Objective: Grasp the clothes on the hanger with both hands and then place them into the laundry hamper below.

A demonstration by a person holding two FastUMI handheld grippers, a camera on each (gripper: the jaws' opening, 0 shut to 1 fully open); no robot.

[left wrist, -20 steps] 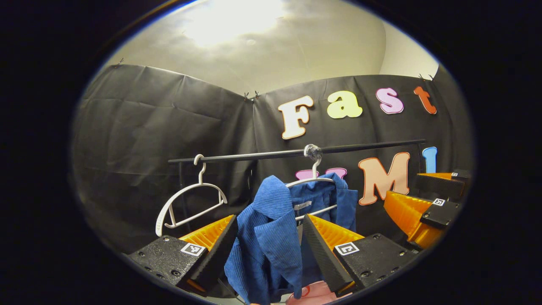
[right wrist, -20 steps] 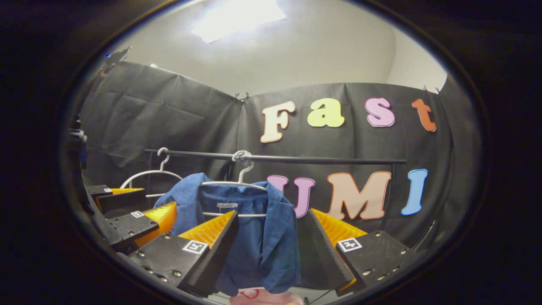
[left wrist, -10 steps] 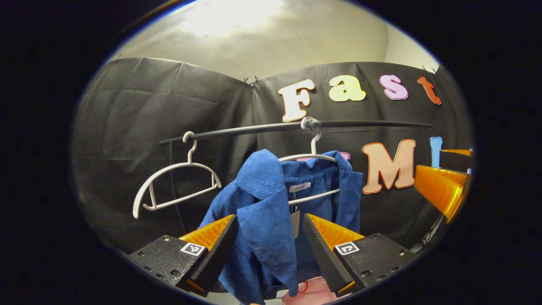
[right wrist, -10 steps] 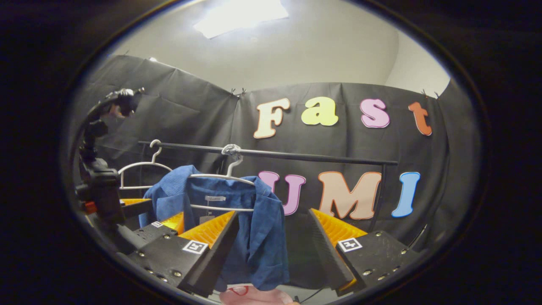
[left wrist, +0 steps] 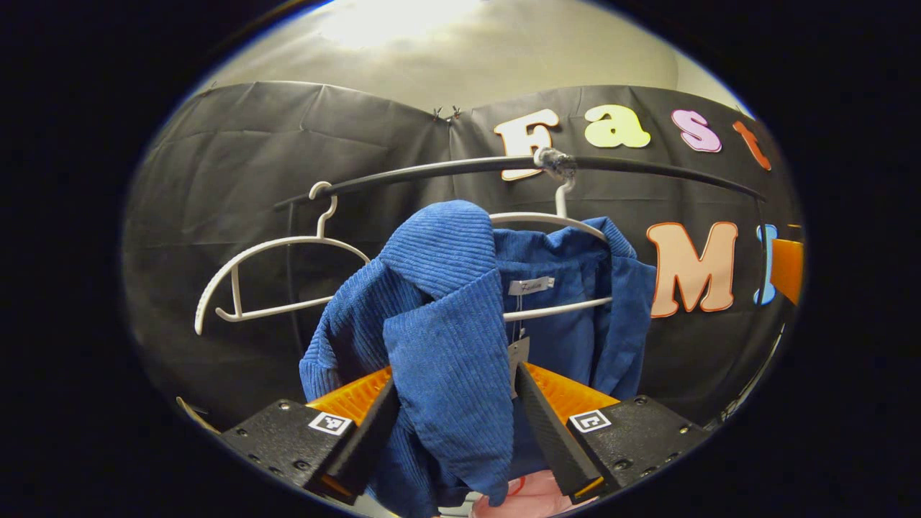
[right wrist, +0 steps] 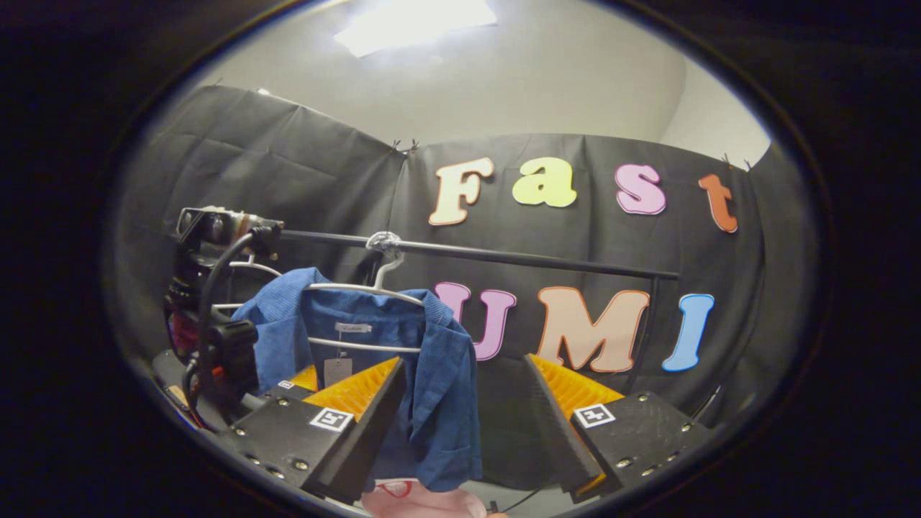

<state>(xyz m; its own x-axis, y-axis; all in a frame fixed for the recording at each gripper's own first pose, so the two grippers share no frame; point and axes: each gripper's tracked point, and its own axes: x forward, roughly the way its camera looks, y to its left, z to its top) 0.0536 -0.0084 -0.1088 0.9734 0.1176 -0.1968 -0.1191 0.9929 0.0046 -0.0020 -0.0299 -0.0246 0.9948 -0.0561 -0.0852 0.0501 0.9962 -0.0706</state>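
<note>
Shirt (left wrist: pixel 446 338) judged soft, light, limp; shoulders being best hold. Left hand-held gripper (left wrist: pixel 453 424) being held apart around lapel; right hand-held gripper (right wrist: pixel 464 410) apart, unclamped.

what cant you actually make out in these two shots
- Laundry hamper: a pink patch shows at the bottom edge of the left gripper view, cut off, so I cannot identify it.
- Blue jacket: its hem is cut off below.
- Left gripper: the fabric hides whether the fingers press it.
- Jacket tag: too small to read.
</note>
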